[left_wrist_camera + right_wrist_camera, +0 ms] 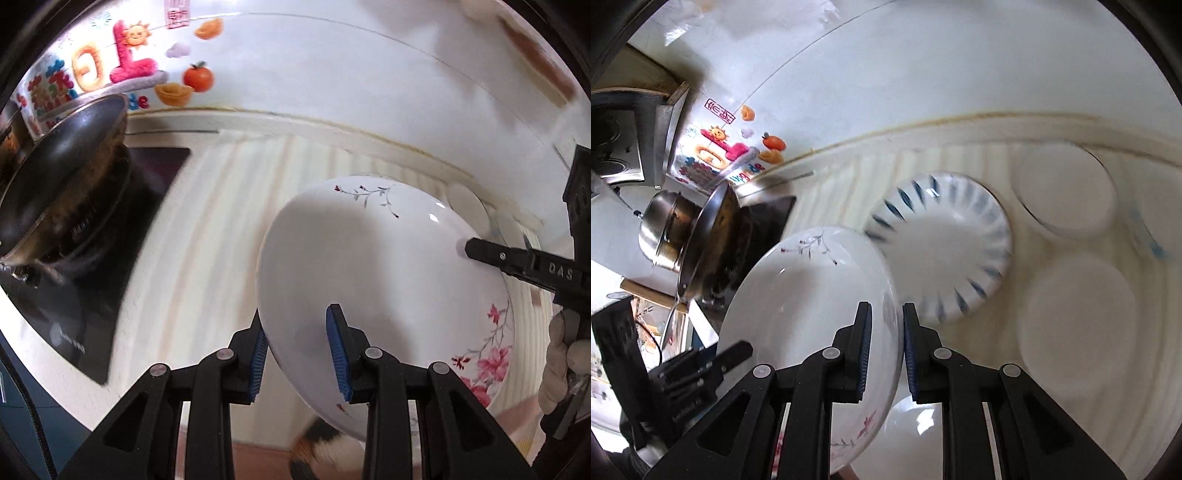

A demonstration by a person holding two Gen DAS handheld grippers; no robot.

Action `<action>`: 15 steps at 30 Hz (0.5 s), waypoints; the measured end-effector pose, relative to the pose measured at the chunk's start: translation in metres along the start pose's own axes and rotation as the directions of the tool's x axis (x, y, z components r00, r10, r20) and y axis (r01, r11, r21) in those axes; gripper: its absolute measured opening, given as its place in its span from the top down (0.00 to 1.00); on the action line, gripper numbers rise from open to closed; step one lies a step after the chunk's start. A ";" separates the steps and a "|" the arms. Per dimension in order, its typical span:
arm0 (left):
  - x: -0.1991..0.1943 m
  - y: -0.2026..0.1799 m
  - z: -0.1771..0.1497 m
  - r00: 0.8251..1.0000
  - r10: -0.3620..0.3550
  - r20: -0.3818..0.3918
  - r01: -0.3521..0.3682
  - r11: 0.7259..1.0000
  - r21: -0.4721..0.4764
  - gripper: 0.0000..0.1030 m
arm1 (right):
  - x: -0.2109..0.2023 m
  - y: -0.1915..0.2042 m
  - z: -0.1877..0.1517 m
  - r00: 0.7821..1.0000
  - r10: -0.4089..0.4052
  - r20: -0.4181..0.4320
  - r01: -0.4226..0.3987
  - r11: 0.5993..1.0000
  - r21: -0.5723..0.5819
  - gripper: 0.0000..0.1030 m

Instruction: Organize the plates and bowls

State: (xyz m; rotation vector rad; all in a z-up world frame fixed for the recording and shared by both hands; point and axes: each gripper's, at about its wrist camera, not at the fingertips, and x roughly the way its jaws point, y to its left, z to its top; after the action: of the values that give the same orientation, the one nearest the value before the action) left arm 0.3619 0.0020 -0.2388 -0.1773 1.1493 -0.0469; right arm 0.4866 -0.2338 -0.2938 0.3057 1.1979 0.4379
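Gripping the floral plate [369,266] from both sides here. Left gripper [299,350] pinches its near rim, right gripper [886,354] pinches the opposite edge.

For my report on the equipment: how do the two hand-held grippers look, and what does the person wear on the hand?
Both the left gripper and the right gripper are black, with angular cut-out linkage arms, silver round pivot pins and ribbed blue pads. One finger is stamped "DAS". The hand wears a light glove.
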 end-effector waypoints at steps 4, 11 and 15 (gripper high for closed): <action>0.004 -0.021 -0.025 0.998 -0.025 -0.050 0.026 0.999 0.024 0.72 | -0.020 -0.029 -0.047 1.000 -0.009 -0.022 0.009 0.999 0.037 0.82; 0.023 -0.055 -0.062 0.990 -0.017 -0.143 0.031 0.995 0.096 0.72 | -0.022 -0.076 -0.112 0.998 -0.025 -0.063 0.033 0.992 0.121 0.82; 0.044 -0.069 -0.071 0.983 0.010 -0.186 0.018 0.989 0.146 0.72 | -0.016 -0.095 -0.132 0.996 -0.044 -0.079 0.055 0.988 0.146 0.82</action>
State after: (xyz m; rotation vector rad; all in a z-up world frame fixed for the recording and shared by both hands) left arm 0.3186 -0.0795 -0.2953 -0.0443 1.3266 -0.1541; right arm 0.3737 -0.3252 -0.3683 0.3895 1.3122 0.3199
